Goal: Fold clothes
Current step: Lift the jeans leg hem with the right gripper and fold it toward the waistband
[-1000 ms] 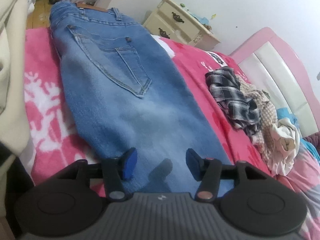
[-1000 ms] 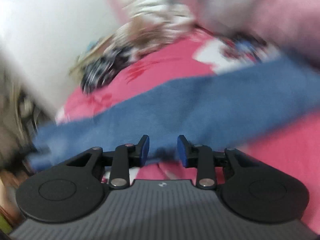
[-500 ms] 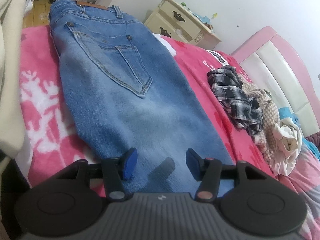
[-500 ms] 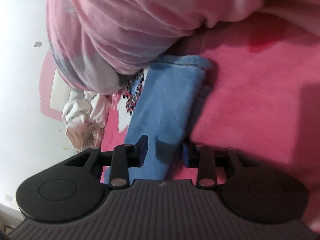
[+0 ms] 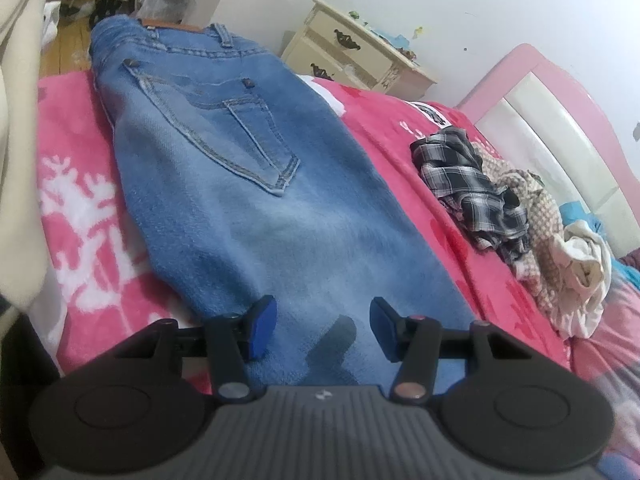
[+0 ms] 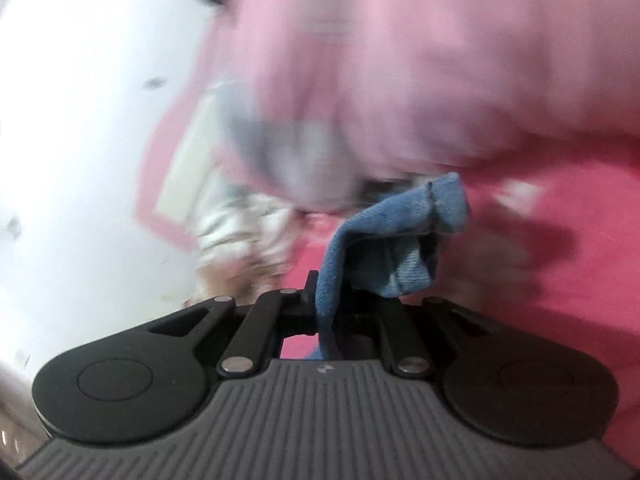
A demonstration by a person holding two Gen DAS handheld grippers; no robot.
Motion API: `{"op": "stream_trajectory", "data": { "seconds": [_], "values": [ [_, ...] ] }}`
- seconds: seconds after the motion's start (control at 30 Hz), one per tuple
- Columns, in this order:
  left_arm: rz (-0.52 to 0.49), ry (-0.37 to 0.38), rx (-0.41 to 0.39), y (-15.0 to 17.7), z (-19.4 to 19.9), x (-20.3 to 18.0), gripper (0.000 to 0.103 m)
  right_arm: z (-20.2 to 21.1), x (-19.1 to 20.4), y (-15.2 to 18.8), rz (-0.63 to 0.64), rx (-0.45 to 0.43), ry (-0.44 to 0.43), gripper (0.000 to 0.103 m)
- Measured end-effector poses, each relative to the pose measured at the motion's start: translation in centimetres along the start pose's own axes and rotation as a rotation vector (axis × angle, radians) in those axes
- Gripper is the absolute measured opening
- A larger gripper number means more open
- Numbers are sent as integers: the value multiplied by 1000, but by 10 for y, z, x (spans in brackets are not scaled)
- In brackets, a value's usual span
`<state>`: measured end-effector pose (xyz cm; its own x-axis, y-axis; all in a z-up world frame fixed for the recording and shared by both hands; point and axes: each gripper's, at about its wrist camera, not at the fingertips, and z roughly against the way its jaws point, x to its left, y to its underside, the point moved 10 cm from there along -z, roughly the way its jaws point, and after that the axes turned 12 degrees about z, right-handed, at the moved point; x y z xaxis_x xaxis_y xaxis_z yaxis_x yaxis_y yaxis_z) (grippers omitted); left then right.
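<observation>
Blue jeans lie flat on the pink bed cover, back pocket up, waistband at the far end. My left gripper hovers over the thigh part, jaws open, nothing pinched between the blue pads. In the right wrist view my right gripper is shut on the hem end of the jeans leg, which bunches up and stands lifted off the pink cover. That view is blurred by motion.
A heap of clothes, with a plaid shirt and a cream garment, lies to the right by the pink headboard. A cream nightstand stands behind the bed. A pink quilt bulks above the held hem.
The right gripper closed on the jeans leg end and lifted it, rolling as it moved. The left gripper stayed over the jeans.
</observation>
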<state>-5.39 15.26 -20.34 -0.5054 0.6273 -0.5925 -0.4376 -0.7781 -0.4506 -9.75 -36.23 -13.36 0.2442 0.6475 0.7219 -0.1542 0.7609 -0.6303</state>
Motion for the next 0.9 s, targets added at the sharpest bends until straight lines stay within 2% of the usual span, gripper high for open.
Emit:
{"op": "stream_trajectory", "data": {
  "seconds": [0.23, 0.4, 0.53, 0.63, 0.77, 0.9],
  "values": [
    [-33, 10, -11, 3, 1, -1, 54, -32, 140, 9, 246, 86, -234, 6],
    [-17, 32, -11, 2, 1, 1, 54, -63, 224, 41, 312, 153, -385, 6],
    [-3, 47, -12, 2, 2, 2, 54, -85, 275, 67, 340, 221, -481, 6],
    [44, 70, -10, 0, 3, 6, 54, -95, 317, 96, 389, 268, -548, 6],
    [157, 113, -4, -4, 5, 16, 49, -94, 373, 138, 462, 322, -630, 6],
    [216, 144, -1, -5, 8, 24, 47, -101, 428, 198, 587, 370, -709, 6]
  ]
}}
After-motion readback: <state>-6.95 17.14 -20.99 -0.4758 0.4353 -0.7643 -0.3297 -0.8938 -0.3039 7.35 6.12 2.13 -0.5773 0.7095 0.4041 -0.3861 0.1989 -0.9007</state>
